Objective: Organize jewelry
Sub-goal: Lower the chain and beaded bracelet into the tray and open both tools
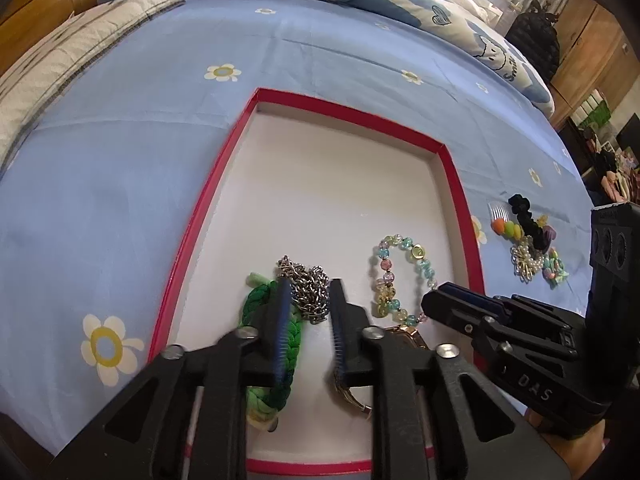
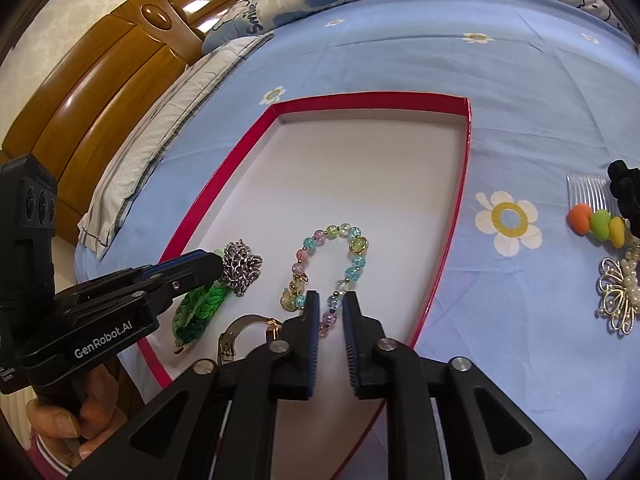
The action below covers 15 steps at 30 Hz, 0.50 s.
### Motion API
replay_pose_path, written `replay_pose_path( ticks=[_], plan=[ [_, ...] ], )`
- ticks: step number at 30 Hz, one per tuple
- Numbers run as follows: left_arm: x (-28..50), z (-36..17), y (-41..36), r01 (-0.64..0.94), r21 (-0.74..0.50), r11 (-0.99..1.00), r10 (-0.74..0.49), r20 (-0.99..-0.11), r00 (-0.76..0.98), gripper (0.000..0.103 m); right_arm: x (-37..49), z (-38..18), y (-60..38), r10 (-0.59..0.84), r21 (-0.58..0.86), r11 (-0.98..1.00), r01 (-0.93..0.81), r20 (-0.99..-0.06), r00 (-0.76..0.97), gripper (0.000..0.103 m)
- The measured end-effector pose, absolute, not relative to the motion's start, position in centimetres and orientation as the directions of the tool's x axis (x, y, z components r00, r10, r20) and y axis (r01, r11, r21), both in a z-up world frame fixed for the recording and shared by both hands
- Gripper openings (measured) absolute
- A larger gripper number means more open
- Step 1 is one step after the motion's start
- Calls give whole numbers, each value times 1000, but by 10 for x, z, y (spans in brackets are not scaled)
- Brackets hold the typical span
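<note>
My left tongs [image 1: 306, 312] apart, straddling chain [image 1: 306, 290] in red tray [image 1: 460, 184]. Chain limp, slippery: pinch bunched middle. My right tongs [image 2: 331, 320] apart over bead bracelet [image 2: 332, 256]; beads hard, string fragile.

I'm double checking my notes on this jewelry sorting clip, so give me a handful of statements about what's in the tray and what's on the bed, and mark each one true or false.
1. The beaded bracelet lies inside the red-rimmed tray. True.
2. The silver chain is still out on the bedsheet. False: it lies in the tray, beside the green braided bracelet.
3. The left gripper has its jaws apart around the chain. True.
4. The tray is full to its far end. False: the far half shows bare white floor.
5. The hair comb with coloured beads and the pearl brooch lie on the blue sheet, outside the tray. True.
6. The right gripper is clamped shut on the brooch. False: its jaws are open over the beaded bracelet.
</note>
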<state>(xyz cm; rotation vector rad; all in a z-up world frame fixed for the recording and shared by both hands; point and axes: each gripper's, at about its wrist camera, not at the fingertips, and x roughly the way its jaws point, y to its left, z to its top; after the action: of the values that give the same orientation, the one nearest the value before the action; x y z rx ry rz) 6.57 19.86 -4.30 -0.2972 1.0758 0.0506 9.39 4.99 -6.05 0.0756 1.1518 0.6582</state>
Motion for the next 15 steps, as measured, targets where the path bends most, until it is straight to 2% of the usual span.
replay_pose_path(
  ticks=[1, 2, 3, 9, 15],
  plan=[
    [65, -41, 198, -184, -214, 959, -101, -870, 483, 30, 93, -59, 49, 519, 383, 812, -441, -818, 246, 28],
    [64, -38, 198, -183, -214, 959, -100, -867, 489, 30, 92, -57, 48, 521, 384, 813, -438, -816, 251, 36],
    [63, -36, 198, -182, -214, 960, -99, -864, 493, 30, 91, -53, 46, 531, 393, 808, -439, -808, 255, 39],
    [58, -22, 195, -181, -219, 959, -99, -856, 508, 31, 84, -32, 29, 542, 393, 811, -433, -783, 304, 41],
    [56, -10, 182, -163, -224, 961, -108, -846, 522, 35, 75, -17, -4, 537, 397, 827, -398, -766, 353, 41]
  ],
)
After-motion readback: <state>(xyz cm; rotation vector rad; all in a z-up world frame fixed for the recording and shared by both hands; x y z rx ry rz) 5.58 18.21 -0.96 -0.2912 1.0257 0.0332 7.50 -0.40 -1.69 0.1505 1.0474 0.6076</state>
